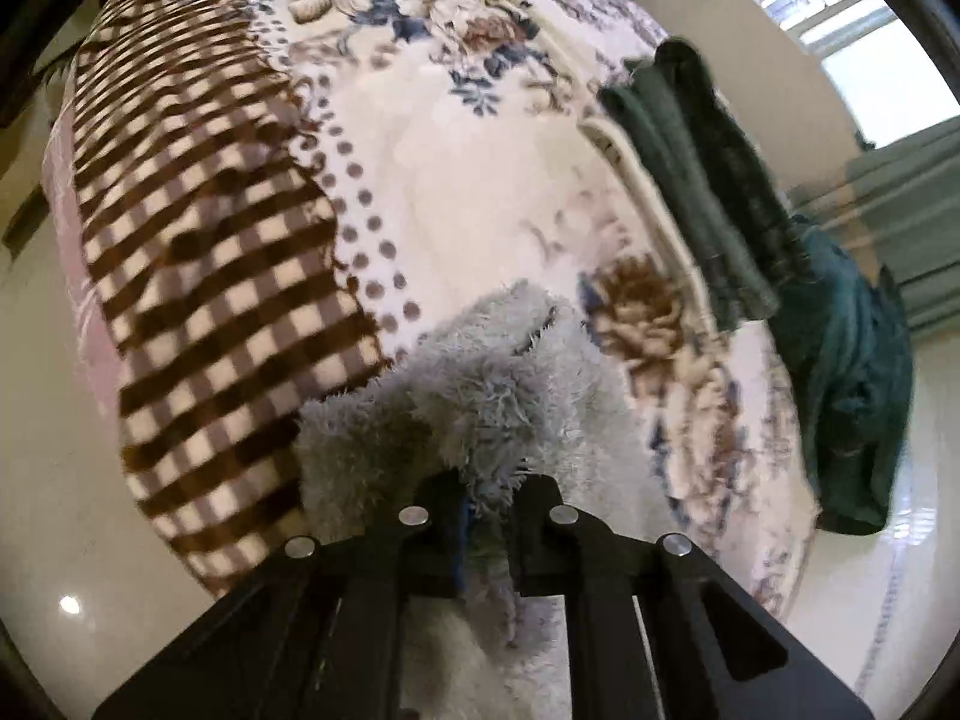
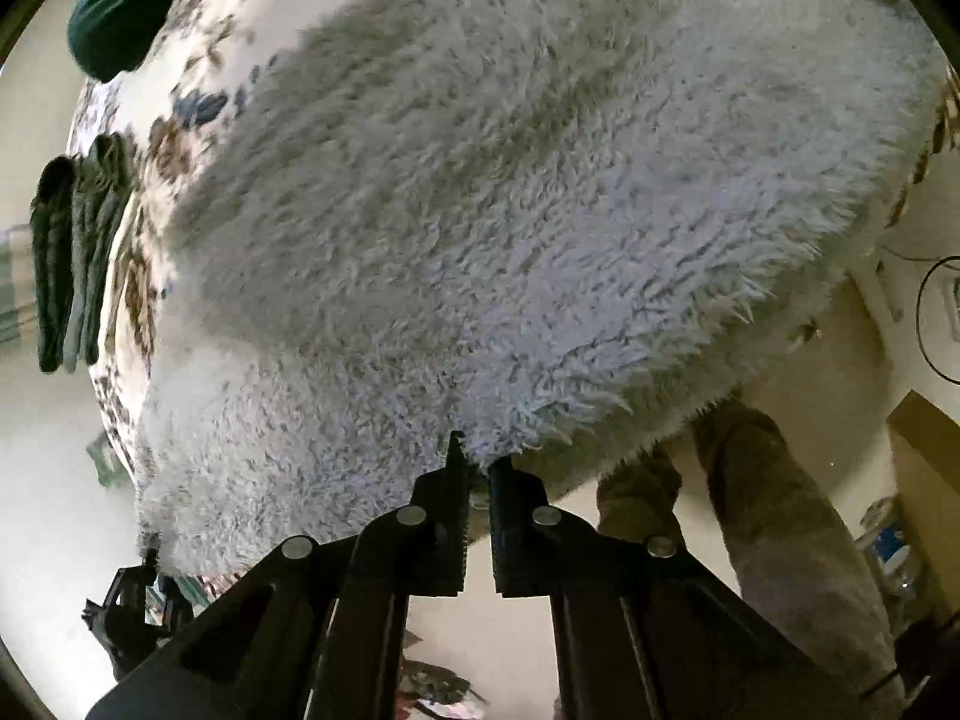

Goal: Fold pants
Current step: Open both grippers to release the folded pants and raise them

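We see daylight from the window (image 1: 840, 18), which blows out white. Both views bulge with dark corners. Motion blur smears the blanket (image 1: 210, 240); the fleece (image 2: 480, 210) lies partly in shadow. A glare spot marks the floor (image 1: 70, 604).

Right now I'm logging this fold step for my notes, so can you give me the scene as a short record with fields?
garment: fluffy grey pants, spread on the bed
surface: floral and checked blanket
left hand-held gripper: shut on a bunched edge of the pants
right hand-held gripper: shut on the near edge of the pants
other items: folded dark green clothes and a teal garment at the bed's edge
also visible: person's legs beside the bed
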Demonstrator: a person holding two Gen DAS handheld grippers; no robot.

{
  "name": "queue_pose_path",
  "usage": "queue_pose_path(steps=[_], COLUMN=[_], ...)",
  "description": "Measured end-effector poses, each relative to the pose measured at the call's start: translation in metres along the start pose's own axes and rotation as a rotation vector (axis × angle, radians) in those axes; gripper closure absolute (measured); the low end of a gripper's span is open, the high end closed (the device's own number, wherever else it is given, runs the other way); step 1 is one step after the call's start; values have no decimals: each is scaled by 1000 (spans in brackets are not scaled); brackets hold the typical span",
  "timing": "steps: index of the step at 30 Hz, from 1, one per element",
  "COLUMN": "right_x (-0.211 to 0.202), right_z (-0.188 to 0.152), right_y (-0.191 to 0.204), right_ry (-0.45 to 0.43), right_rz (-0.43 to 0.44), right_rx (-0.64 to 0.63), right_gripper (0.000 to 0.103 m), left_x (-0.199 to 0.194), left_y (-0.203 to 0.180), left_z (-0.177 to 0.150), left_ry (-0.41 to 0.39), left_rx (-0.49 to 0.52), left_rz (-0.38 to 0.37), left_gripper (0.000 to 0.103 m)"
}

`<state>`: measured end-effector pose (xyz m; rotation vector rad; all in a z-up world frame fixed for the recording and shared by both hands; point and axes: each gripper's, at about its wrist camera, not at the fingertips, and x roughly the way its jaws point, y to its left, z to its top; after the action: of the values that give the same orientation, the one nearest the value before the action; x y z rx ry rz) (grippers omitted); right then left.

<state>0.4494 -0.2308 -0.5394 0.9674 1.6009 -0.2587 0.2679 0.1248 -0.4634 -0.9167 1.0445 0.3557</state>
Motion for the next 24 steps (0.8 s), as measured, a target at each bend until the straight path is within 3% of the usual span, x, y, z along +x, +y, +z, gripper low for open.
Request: queue_pose_path(steps=[4,7,9,12,13,14,17,20,22,24], right_x=[-4,10,19,9,-2,-15,-56,-109,-138,-150], right_z=[-7,-5,-1,12,16,21,35,67,99,127], right_y=[8,-3,-6,-9,-10,-10,-13,-31,-42,-49], right_ry=[18,89,121,166,152,134,62,-121,-288,-380], right_rz=[-39,-68,-115,-104,-99,-93,-124,-265,-418,-501], right_rx=[-74,-90,-107,-113,-130,-152,-221,-285,-314,-347], right_gripper=[97,97,92,68,51,43,38,38,37,34], left_x=[-15,11,29,32,26,18,-8,-24,-26,-21], left_y=[24,55,73,79,73,66,33,-6,-37,-59], left_z=[3,-2,-8,-14,-16,-16,-18,-24,-34,-43], left_ry=[9,64,128,186,176,166,99,40,8,0], left_rx=[-27,-58,-98,-144,-119,-79,60,212,322,384], left_rz=[46,143,155,134,139,157,208,243,256,252], left_gripper=[96,95,92,89,83,69,34,32,32,32])
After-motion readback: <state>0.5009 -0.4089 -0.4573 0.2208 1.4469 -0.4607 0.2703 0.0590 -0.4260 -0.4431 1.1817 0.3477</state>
